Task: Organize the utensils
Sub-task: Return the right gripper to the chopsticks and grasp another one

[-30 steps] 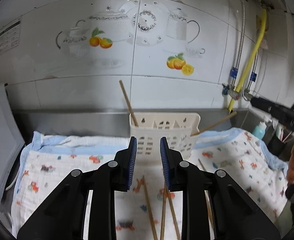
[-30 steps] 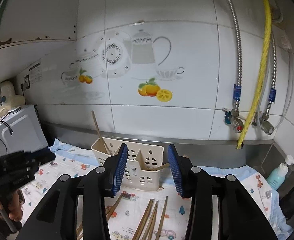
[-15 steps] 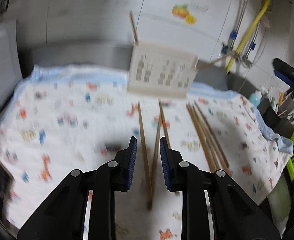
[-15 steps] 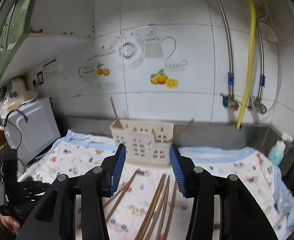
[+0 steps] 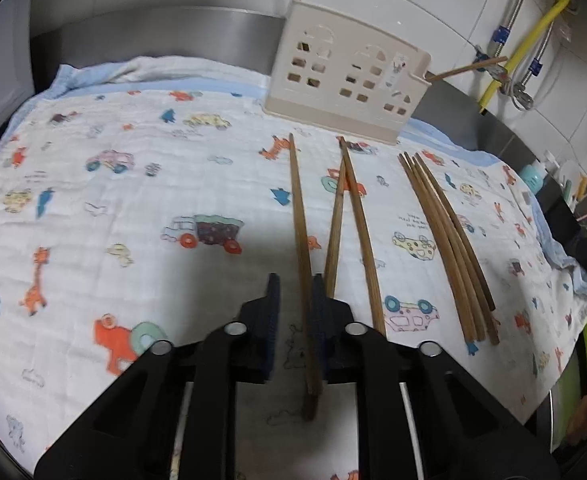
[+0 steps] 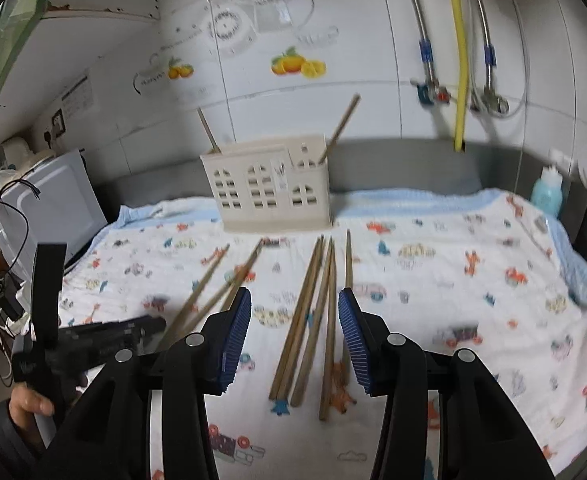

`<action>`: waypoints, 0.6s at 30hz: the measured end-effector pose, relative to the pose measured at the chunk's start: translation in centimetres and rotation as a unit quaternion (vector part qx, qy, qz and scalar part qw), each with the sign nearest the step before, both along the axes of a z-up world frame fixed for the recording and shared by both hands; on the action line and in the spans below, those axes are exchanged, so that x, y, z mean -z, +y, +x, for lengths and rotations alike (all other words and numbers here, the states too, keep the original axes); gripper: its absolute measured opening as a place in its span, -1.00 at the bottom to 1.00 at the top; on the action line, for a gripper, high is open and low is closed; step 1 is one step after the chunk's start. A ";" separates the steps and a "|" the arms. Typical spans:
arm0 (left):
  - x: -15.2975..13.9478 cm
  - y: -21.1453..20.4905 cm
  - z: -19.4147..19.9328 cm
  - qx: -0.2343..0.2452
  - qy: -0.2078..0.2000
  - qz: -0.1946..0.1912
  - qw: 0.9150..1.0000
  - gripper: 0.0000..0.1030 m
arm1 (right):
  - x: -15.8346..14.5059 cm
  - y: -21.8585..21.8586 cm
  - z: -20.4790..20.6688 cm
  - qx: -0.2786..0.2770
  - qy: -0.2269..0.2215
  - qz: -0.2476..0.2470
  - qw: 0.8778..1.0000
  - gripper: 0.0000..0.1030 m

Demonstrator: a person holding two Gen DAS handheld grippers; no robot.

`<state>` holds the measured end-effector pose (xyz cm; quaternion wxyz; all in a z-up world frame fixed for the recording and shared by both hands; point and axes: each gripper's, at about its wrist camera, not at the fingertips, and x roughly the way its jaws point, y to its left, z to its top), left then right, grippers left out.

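The left gripper [image 5: 294, 296] has just been closing around a single chopstick [image 5: 301, 236] lying on the printed cloth [image 5: 133, 200]; a gap shows on one side, so the pads are not yet clamped. Gripped this near its end, the chopstick may pivot or slip. The right gripper [image 6: 294, 320], jaws apart and empty, hovers over a bundle of chopsticks [image 6: 313, 312] and may snag several. The holder [image 6: 269, 188] stands behind.
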<state>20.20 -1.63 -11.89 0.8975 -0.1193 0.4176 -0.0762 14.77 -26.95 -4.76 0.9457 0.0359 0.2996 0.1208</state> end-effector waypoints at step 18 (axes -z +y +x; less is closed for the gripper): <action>1.2 -0.8 0.7 0.021 0.008 0.039 0.999 -0.83 | 1.9 0.4 0.6 -0.002 0.021 -0.007 1.000 -0.14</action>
